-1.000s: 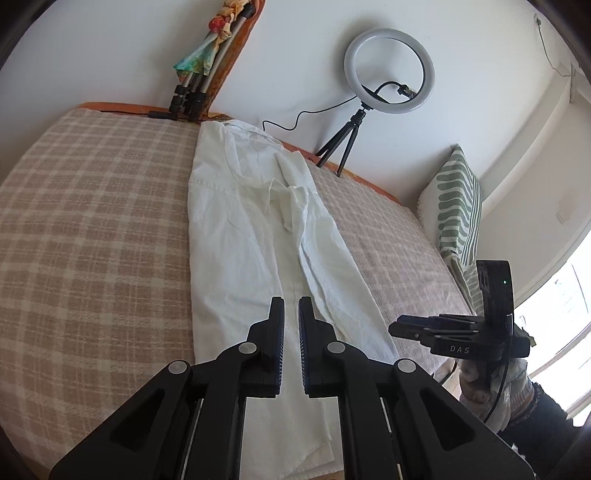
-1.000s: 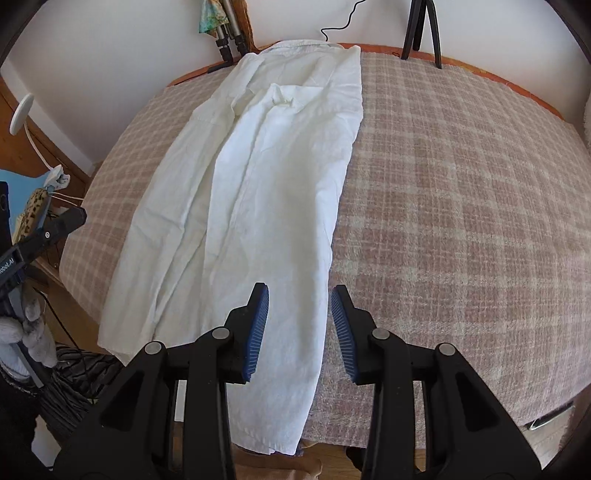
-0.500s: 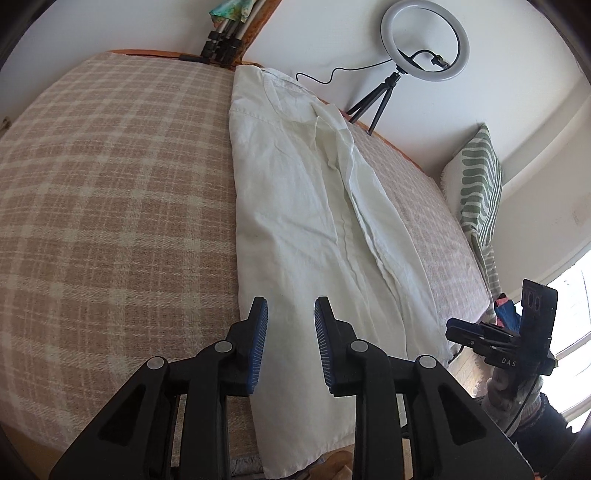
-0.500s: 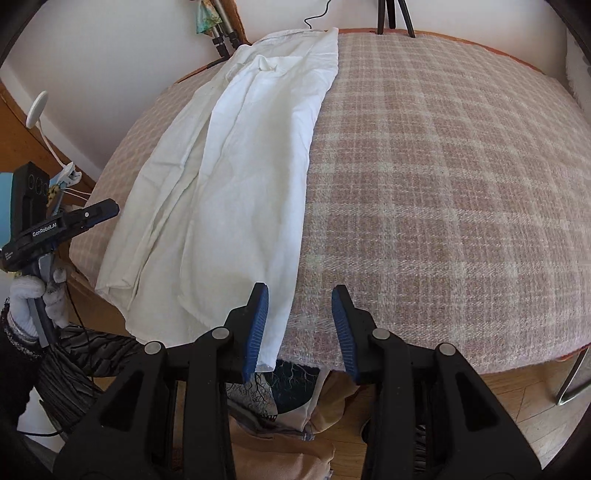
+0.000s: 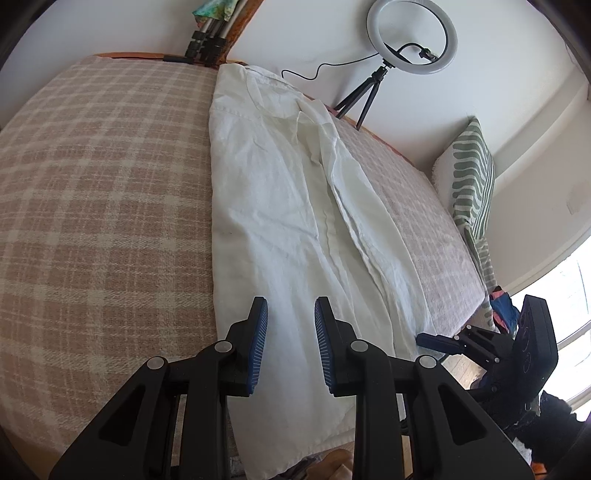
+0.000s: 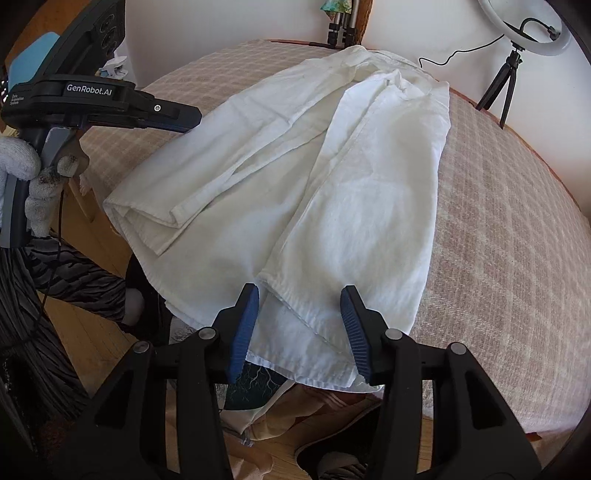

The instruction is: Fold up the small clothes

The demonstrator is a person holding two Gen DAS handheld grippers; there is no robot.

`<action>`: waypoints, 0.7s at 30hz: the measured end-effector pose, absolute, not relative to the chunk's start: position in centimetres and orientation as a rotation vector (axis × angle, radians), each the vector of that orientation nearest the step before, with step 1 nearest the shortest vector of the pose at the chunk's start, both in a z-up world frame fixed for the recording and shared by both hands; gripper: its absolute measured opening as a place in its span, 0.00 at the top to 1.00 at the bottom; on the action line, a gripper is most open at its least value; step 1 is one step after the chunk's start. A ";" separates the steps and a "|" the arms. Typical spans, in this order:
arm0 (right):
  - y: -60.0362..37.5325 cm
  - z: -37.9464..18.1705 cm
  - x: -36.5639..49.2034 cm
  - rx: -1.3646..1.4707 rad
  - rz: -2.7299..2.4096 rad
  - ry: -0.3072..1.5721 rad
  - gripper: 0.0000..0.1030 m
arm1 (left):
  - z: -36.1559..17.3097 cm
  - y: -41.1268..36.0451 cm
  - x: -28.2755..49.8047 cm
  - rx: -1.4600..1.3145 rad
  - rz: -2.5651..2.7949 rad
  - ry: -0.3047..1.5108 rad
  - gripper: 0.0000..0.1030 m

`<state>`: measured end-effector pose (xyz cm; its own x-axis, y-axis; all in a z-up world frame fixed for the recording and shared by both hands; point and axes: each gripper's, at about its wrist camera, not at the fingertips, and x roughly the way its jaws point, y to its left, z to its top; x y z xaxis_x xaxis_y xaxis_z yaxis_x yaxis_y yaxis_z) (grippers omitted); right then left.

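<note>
A long white garment [image 5: 295, 221] lies stretched out on a bed covered with a pink-and-cream checked blanket [image 5: 103, 206], running from the far edge by the wall toward the near edge, where its hem hangs a little over the side. In the left wrist view it fills the middle of the picture, with its collar end at about 12 o'clock and its hem at 6 o'clock; one side panel is folded inward along its length, making a ridge down the right half. The left gripper [image 5: 290, 314] hovers over the near part of the garment at 6 o'clock, its jaws having just been opening and now standing a little apart with nothing pinched between the blue pads; whether the tips touch the fabric cannot be told. In the same view the right gripper [image 5: 436, 339] shows at about 4 o'clock, off the near corner of the bed. From the right wrist view, the right gripper [image 6: 299, 295] sits over the hem corner of the garment [image 6: 369, 184] at 6 o'clock, its jaws having just been opening further, now set wide with the folded hem edge lying between the pads, which do not press on it. At 9 to 10 o'clock there the left gripper [image 6: 184, 116] shows, held by a hand [image 6: 33, 181] in a white glove. A ring light [image 5: 412, 35] on a small tripod stands by the wall at 1 o'clock in the left view, and a green-striped cushion [image 5: 472, 177] leans at 3 o'clock.
</note>
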<state>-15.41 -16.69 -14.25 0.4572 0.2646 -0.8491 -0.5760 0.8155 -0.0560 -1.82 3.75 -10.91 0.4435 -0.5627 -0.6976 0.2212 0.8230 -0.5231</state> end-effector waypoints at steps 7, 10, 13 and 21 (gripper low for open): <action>-16.5 -13.8 -14.5 -0.340 0.525 0.972 0.93 | -10.6 3.6 -1.9 -0.381 -0.499 0.990 0.76; -17.6 -11.7 -14.3 -0.167 0.565 0.985 0.93 | -10.1 3.7 -2.0 -0.376 -0.497 0.973 0.76; -17.6 -10.3 -14.4 -0.080 0.607 0.962 0.93 | -10.1 3.9 -1.9 -0.381 -0.490 0.971 0.76; -15.8 -13.1 -14.7 -0.209 0.695 1.095 0.87 | -9.6 3.2 -1.5 -0.344 -0.502 0.969 0.76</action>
